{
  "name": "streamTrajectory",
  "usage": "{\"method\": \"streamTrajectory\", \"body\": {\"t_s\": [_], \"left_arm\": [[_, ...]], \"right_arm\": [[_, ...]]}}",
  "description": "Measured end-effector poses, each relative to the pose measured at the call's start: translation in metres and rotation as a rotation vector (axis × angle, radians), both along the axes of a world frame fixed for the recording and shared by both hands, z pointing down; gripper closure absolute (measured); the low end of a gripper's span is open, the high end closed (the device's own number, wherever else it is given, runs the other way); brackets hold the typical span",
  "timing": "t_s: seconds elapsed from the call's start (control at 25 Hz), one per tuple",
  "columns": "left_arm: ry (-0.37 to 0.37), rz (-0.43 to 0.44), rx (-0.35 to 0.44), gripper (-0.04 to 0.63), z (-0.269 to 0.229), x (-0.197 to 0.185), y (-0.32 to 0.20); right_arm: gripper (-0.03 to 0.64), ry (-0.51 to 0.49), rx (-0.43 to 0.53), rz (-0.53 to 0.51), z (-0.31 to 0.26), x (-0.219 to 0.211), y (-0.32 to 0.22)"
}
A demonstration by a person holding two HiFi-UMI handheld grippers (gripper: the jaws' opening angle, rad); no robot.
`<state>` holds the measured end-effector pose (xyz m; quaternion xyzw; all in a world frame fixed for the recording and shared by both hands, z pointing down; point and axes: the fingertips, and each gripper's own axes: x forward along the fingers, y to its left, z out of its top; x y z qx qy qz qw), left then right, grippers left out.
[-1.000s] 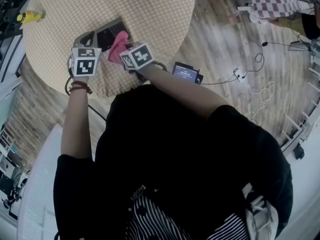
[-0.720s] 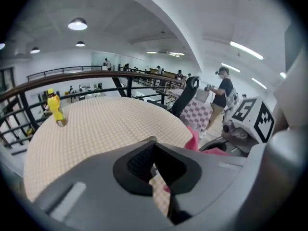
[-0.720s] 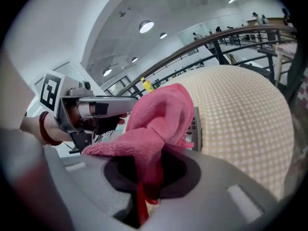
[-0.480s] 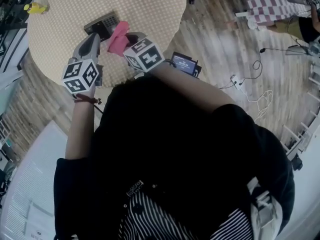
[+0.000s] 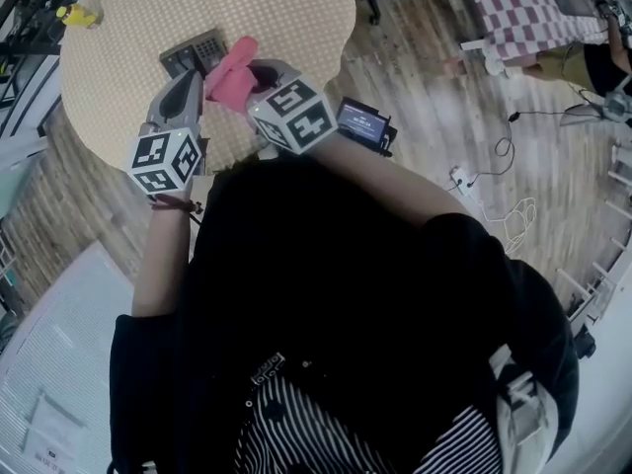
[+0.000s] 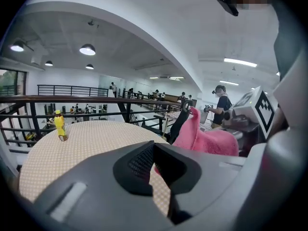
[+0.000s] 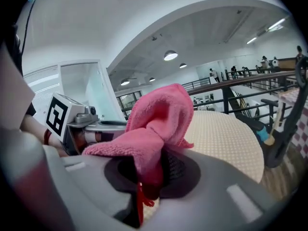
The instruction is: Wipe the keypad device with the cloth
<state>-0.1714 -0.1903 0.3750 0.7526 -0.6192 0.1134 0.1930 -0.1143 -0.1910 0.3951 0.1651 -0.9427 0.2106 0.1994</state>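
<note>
The right gripper (image 7: 149, 174) pinches the pink cloth (image 7: 156, 119) tight. The left gripper (image 6: 156, 177) is a bit open and empty. Lay the cloth flat on the keypad device (image 5: 194, 52) and rub softly.

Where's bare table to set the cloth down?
Most room is on the far and right side of the table, beyond the keypad out to the rim. A smaller bare strip lies between the bottle and the keypad. The near edge is crowded: the left claw, the right claw with the cloth and the keypad bunch together.
</note>
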Motion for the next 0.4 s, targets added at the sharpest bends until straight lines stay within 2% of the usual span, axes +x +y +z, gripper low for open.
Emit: {"method": "streamTrajectory", "body": {"t_s": [0.2,0.4], "left_arm": [[0.029,-0.036,0.023,0.595,-0.007,0.016,0.008],[0.024,-0.014,0.011,0.595,0.002,0.039,0.014]], "right_arm": [[0.554,-0.01,0.014,-0.031,-0.002,0.013,0.006],[0.554,-0.036,0.0,-0.02,-0.001,0.023,0.009]]}}
